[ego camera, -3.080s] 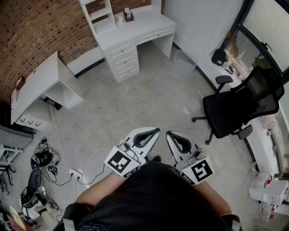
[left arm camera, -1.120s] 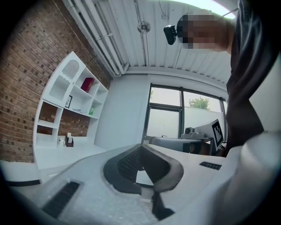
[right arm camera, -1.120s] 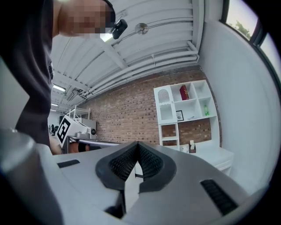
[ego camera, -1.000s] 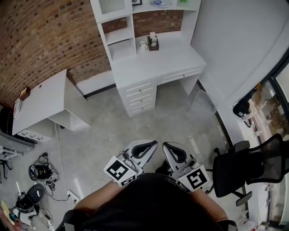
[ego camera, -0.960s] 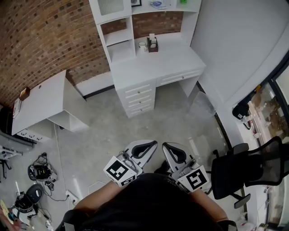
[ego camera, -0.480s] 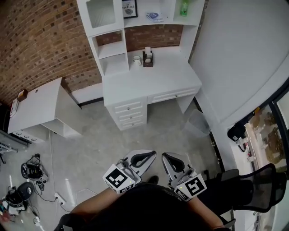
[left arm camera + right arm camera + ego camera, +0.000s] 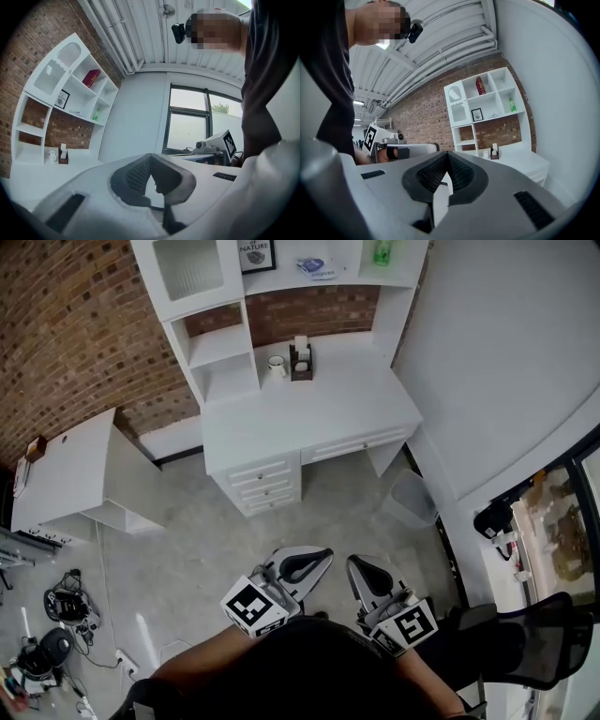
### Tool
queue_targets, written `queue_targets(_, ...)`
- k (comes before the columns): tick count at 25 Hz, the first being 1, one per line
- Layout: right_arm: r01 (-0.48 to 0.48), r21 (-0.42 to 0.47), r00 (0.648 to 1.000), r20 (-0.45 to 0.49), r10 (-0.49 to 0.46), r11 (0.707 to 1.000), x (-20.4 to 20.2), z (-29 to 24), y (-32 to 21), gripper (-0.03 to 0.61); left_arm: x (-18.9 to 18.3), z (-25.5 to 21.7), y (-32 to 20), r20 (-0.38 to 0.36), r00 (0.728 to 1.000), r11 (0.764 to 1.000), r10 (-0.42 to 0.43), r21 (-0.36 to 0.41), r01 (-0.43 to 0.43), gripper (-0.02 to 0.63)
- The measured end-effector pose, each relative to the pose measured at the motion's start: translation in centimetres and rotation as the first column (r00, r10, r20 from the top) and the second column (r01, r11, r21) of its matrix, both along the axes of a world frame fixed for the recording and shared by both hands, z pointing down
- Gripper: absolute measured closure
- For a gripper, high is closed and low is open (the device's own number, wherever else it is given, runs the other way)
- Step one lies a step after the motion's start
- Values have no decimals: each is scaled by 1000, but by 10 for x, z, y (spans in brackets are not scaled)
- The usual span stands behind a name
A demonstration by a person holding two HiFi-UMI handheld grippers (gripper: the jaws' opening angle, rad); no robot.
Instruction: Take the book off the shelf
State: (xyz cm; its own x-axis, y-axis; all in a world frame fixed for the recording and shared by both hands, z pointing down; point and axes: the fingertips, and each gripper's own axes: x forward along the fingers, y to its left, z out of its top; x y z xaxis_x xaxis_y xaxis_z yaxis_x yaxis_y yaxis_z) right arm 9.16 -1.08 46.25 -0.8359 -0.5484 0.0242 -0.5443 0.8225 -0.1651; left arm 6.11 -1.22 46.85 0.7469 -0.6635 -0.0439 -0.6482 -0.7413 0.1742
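Far ahead of both pairs of jaws and high above them, the red book stands in a top compartment of the white shelf unit on the brick wall, well apart from either gripper. The left gripper and right gripper are held side by side near the person's body, pointing toward the desk. Both have jaws pressed together, holding nothing; the shells are smooth white plastic, the pads black and ribbed.

Bright, even light; sharp; strong fisheye warp, dark corners
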Motion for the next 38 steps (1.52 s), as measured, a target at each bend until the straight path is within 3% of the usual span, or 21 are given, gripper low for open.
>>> queue_targets(7, -40, -57, 999, -35, 38, 998, -33, 19, -96, 563, -42, 2, -96, 8, 1000, 1000, 19, 23, -19, 606)
queue_targets(18, -47, 1, 999, 1, 47, 999, -127, -21, -216, 563, -131, -23, -214, 20, 999, 998, 25, 61, -26, 606)
queue_targets(22, 3, 0, 999, -53, -3, 1000, -148, -5, -240, 563, -151, -16, -239, 15, 1000, 999, 3, 42, -4, 606)
queue_targets(28, 117, 1, 992, -57, -116, 993, -176, 3, -291, 563, -170, -11, -287, 31, 996, 996, -87, 33, 86, 606)
queue_targets(38, 308, 53, 951, -45, -306, 950, -175, -15, -420, 563, -168, -15, -402, 44, 958, 959, -282, 48, 280, 606)
